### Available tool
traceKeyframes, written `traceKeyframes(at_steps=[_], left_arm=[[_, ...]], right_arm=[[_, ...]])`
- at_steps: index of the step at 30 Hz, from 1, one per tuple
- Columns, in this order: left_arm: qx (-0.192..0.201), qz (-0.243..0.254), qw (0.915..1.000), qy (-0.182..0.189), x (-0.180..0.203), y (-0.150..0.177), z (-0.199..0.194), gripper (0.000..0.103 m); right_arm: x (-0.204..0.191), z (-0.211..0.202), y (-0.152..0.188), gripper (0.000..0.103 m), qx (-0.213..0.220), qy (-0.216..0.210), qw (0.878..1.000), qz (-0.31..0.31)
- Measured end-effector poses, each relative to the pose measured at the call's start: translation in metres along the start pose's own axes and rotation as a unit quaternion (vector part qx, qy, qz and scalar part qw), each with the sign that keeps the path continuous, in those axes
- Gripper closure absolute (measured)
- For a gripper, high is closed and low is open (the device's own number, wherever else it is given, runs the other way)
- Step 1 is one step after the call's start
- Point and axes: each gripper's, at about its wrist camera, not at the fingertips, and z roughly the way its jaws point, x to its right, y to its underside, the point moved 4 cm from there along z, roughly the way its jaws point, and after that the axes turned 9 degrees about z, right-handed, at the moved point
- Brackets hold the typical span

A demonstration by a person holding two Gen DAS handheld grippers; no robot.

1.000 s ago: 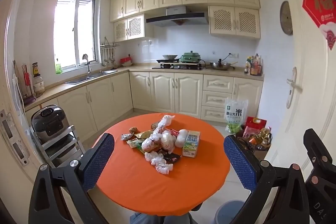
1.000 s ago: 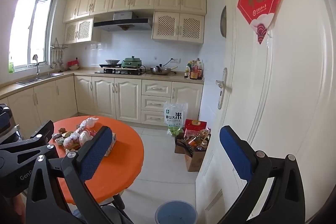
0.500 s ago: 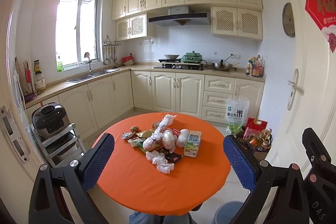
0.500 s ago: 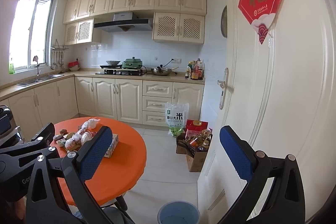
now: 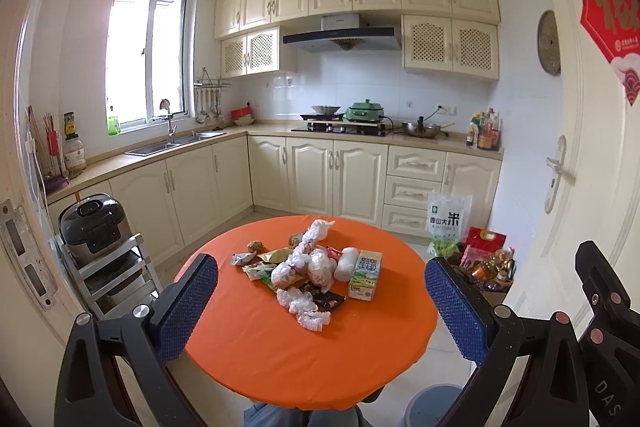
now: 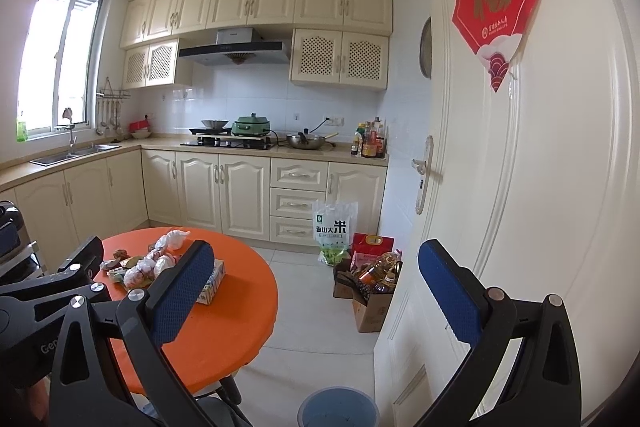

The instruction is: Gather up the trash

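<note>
Left wrist view: a pile of trash (image 5: 310, 273) is heaped at the middle of the round orange table (image 5: 256, 351), with a green drink carton (image 5: 365, 275) at its right edge. A blue bin (image 6: 338, 409) is seen on the floor just right of the table. Above the table's near edge the left gripper (image 5: 320, 311) is held spread wide and empty; the right gripper (image 6: 316, 295), off the table's right side, is likewise spread and empty.

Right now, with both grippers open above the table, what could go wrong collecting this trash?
The knotted plastic bags sit tightly piled, so the left gripper might drag neighbours or push the juice carton toward the table edge. The bin stands low beside the door, so a dropped piece could miss it.
</note>
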Motion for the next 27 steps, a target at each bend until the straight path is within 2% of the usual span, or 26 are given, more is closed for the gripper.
traceKeyframes(at_steps=[27], left_arm=[[0.006, 0.004, 1.0, -0.005, 0.0018, 0.0016, -0.0037, 0.002]], right_arm=[[0.0039, -0.001, -0.0049, 0.0, -0.006, -0.017, 1.0, 0.002]])
